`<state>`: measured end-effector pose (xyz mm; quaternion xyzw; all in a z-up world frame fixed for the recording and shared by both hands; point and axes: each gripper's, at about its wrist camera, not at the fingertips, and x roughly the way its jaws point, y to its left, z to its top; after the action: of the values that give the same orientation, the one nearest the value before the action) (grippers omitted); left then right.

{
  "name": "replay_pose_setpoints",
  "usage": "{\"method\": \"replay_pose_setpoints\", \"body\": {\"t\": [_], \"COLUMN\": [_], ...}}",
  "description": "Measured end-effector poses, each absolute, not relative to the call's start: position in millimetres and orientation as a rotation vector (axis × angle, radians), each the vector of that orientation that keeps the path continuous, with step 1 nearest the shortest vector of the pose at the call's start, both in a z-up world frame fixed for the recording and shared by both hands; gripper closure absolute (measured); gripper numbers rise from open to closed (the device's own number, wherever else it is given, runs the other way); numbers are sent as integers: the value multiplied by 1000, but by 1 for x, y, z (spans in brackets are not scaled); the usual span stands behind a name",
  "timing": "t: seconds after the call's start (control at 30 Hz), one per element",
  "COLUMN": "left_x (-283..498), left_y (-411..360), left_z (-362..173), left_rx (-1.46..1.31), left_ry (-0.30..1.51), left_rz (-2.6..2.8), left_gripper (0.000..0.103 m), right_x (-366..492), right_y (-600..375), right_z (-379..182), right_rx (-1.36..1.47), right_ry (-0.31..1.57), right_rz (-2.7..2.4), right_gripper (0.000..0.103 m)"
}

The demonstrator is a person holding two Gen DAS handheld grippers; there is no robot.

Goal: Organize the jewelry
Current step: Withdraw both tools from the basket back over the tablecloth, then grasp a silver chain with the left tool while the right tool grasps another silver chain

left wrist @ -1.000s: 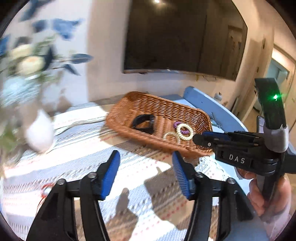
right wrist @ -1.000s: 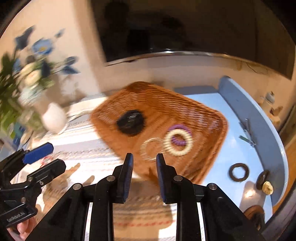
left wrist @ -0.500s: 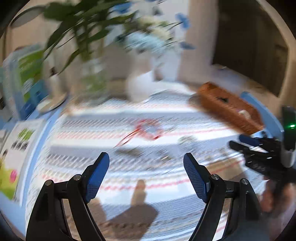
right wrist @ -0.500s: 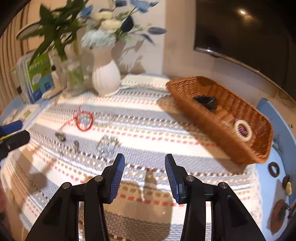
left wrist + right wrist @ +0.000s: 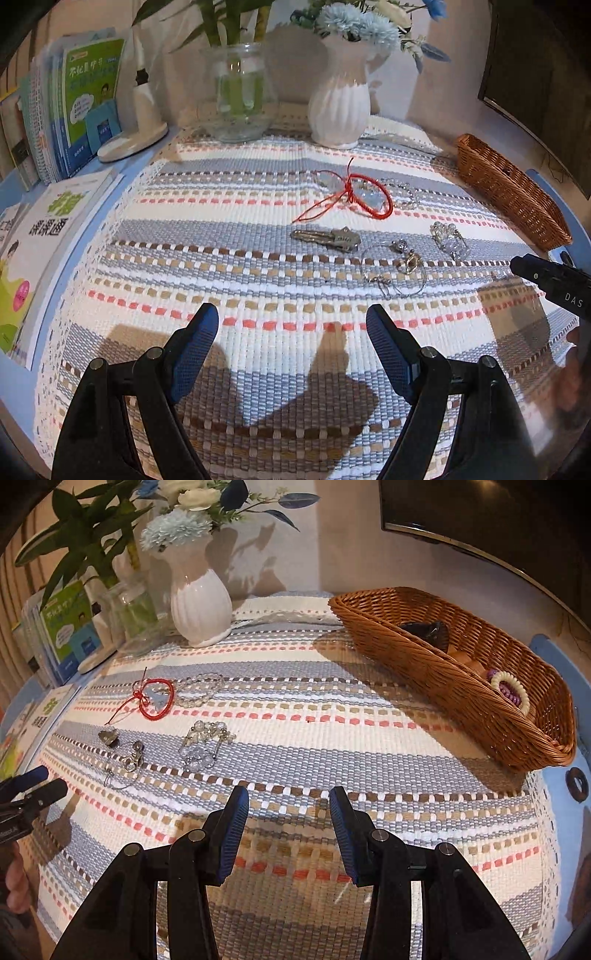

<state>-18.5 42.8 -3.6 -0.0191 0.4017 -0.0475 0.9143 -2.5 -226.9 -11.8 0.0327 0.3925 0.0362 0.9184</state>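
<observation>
Both wrist views low over striped mat (image 5: 258, 258), sharing jewelry.

red cord bracelet (image 5: 364, 195) flat on mat | silver clip (image 5: 327, 238) beside it | wire hoop earrings (image 5: 400, 271) | crystal piece (image 5: 448, 240) | wicker basket (image 5: 436, 664) holding beaded rings (image 5: 511, 692)

Dark piece (image 5: 424, 629) in the basket (image 5: 436, 672) (half hidden behind rim), unidentifiable

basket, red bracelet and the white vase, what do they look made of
Basket: woven wicker or rattan, brown with a slight sheen; the plaited strands show. Red bracelet: knotted cord, matte, with loose tail ends. White vase: probably glazed ceramic, ribbed, with glossy highlights.
</observation>
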Motion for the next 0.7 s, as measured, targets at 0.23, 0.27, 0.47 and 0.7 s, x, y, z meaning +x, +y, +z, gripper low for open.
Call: {"method": "replay_pose_setpoints", "body": {"t": [0.23,0.27,0.47,0.7], "left_x": [-24,-24,-14,1], "left_y": [36,35,14,-17], "left_z": [3,5,18,21], "left_rx": [-16,-14,28,70], "left_ry": [799,798,817,854], "left_rz": [-142,-152,-220,-392], "left_gripper": [20,22,43,68], "right_x": [-8,-8,-5,-5], "right_y": [-230,-231,-234,-239], "right_z": [-7,-7,-8,-7], "right_rx": [88,95,112,133], "right_ry": [775,773,791,800], "right_rz": [85,87,87,93], "right_gripper": [56,56,56,56]}}
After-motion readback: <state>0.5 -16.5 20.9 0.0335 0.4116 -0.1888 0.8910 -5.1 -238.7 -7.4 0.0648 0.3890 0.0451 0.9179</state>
